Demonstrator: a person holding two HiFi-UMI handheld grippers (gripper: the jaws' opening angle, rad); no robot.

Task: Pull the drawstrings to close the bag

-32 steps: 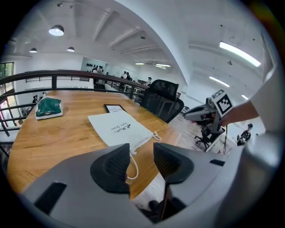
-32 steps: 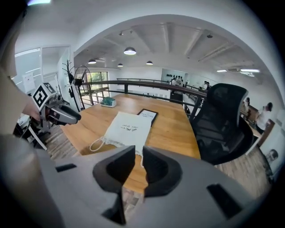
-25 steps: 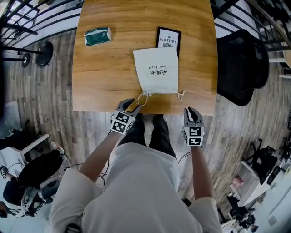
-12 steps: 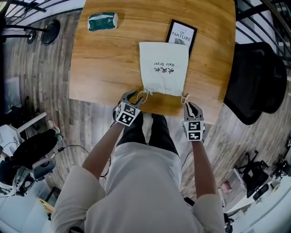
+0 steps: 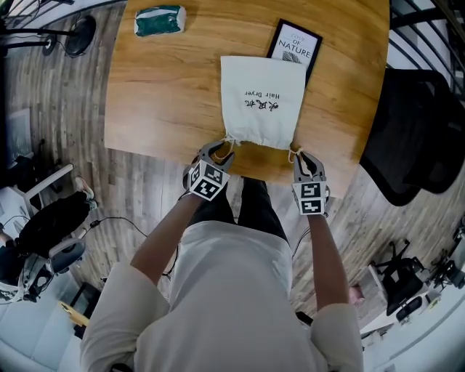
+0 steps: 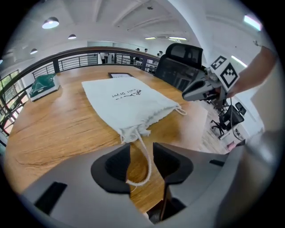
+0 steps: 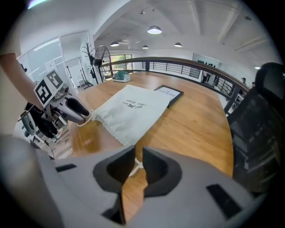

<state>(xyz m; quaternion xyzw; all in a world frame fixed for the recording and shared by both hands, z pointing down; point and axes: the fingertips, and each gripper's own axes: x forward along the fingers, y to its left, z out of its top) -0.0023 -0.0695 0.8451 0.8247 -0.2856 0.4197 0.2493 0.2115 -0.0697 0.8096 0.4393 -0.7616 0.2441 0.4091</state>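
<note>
A white drawstring bag [image 5: 261,98] lies flat on the wooden table [image 5: 167,102], its gathered mouth at the near edge. My left gripper [image 5: 220,151] is at the mouth's left corner. In the left gripper view it [image 6: 141,156] stands open, with the left drawstring loop [image 6: 145,161] hanging loose between the jaws. My right gripper [image 5: 299,155] is at the right corner. In the right gripper view its jaws [image 7: 139,158] are nearly together on the right drawstring [image 7: 138,166].
A black-framed book [image 5: 298,45] lies partly under the bag's far end. A green packet [image 5: 160,19] sits at the table's far left. A black office chair [image 5: 421,131] stands to the right. Both grippers hang over the table's near edge, above the person's legs.
Both grippers have moved forward from in front of the table's edge to the bag's mouth. The left drawstring loop now lies between the left jaws and the right cord between the right jaws.
</note>
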